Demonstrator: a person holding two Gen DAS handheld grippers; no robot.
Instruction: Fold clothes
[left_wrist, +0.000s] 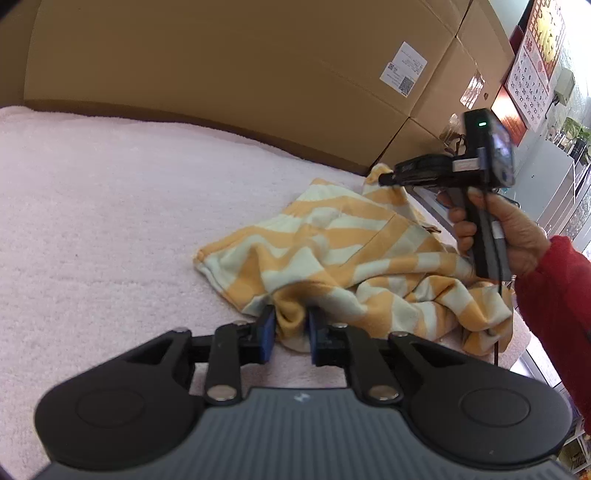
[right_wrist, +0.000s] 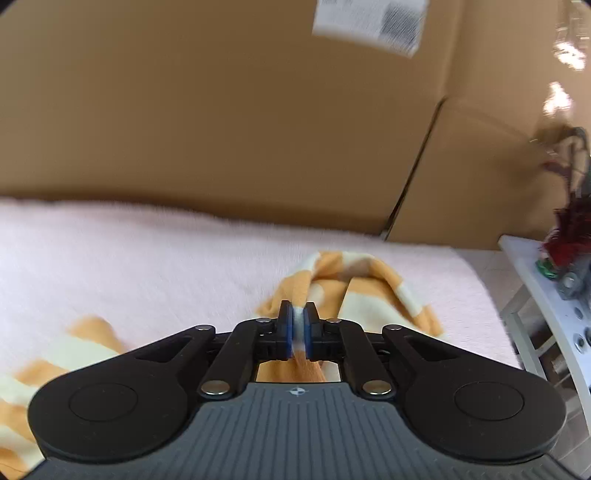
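An orange-and-cream striped garment lies crumpled on a pale pink fleecy surface. My left gripper is shut on a bunched fold at the garment's near edge, cloth filling the gap between its blue pads. In the left wrist view, a hand in a red sleeve holds my right gripper, whose tip pinches the garment's far corner and lifts it slightly. Seen from the right wrist, that gripper is shut on a thin fold of the striped garment, which drapes beyond and to the right.
Large cardboard boxes stand along the far edge of the surface. At the right are a wall calendar and a white shelf with small hardware and a red item. The pink surface ends near the right.
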